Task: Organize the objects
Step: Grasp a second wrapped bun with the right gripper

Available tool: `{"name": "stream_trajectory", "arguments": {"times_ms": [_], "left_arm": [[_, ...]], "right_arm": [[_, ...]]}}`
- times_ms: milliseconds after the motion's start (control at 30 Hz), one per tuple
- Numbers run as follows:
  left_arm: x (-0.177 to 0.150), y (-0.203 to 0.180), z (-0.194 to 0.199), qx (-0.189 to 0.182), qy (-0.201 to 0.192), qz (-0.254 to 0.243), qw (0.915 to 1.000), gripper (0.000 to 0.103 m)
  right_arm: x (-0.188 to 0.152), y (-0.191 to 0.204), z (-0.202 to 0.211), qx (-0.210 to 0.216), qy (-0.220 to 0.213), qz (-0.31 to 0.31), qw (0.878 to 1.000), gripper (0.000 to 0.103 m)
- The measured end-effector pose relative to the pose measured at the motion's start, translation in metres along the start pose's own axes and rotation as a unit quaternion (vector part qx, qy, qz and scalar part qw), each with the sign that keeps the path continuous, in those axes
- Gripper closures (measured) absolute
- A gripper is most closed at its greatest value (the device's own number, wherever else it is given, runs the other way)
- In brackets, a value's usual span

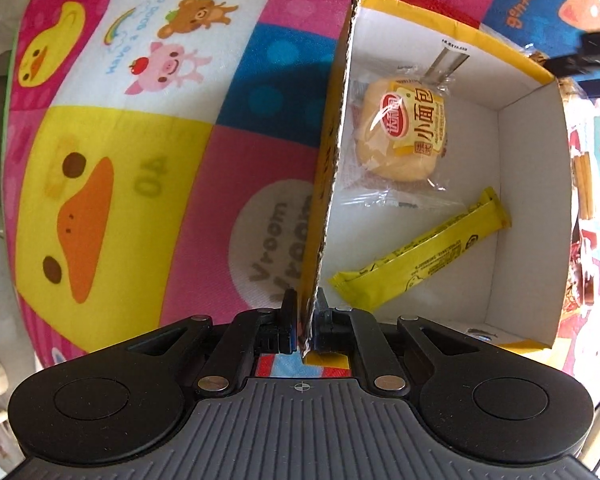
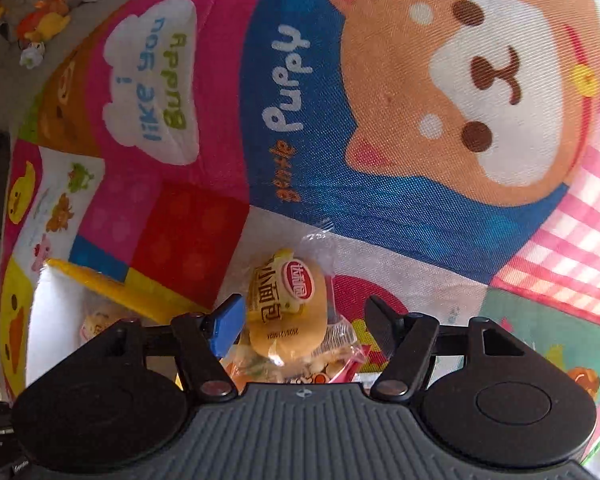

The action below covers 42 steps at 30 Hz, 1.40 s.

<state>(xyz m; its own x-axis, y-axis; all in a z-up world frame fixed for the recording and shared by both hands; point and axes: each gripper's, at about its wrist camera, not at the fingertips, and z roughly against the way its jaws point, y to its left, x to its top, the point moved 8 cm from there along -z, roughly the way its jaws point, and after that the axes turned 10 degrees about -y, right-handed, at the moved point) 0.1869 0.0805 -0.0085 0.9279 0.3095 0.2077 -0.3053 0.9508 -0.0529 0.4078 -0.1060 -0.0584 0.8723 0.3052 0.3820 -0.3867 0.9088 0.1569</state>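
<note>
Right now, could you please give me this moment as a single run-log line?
left gripper: shut on box wall | right gripper: open around bread packet | box: bread bun, yellow bar inside

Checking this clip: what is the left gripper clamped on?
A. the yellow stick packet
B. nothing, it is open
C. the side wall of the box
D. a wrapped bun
C: the left gripper is shut on the box wall, one finger on each side of its cardboard edge, while the stick packet and bun lie loose inside the box.
</note>
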Motion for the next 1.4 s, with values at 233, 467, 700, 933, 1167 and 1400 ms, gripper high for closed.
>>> {"name": "stream_trajectory", "arguments": {"times_ms": [233,467,700,933,1167,1400], "left_arm": [[0.000,0.000,-0.004,0.000,0.005,-0.007,1.0000,0.094],[0.000,-0.007,-0.008,-0.010,0.002,-0.039,0.9992,0.094],[0.015,-0.014,-0.016,-0.037,-0.012,-0.064,0.9972,0.095],[0.036,-0.041,-0.020,-0.060,-0.034,-0.127,0.9895,0.094],[0.043,-0.052,-0.018,-0.082,-0.053,-0.152,0.9835,0.093],[0.031,-0.038,-0.012,-0.089,-0.045,-0.167,0.9810,0.091]], "right_arm": [[-0.022,0.010,-0.020,0.000,0.034,-0.002,0.999,0.041],[-0.054,-0.018,0.043,0.004,-0.007,-0.076,0.997,0.052],[-0.121,-0.048,0.133,-0.024,-0.027,-0.178,0.983,0.052],[-0.204,-0.014,0.185,-0.029,0.002,-0.249,0.968,0.052],[-0.262,0.040,0.204,-0.040,0.033,-0.265,0.963,0.052],[-0.274,0.071,0.212,-0.042,0.024,-0.283,0.958,0.052]]}}
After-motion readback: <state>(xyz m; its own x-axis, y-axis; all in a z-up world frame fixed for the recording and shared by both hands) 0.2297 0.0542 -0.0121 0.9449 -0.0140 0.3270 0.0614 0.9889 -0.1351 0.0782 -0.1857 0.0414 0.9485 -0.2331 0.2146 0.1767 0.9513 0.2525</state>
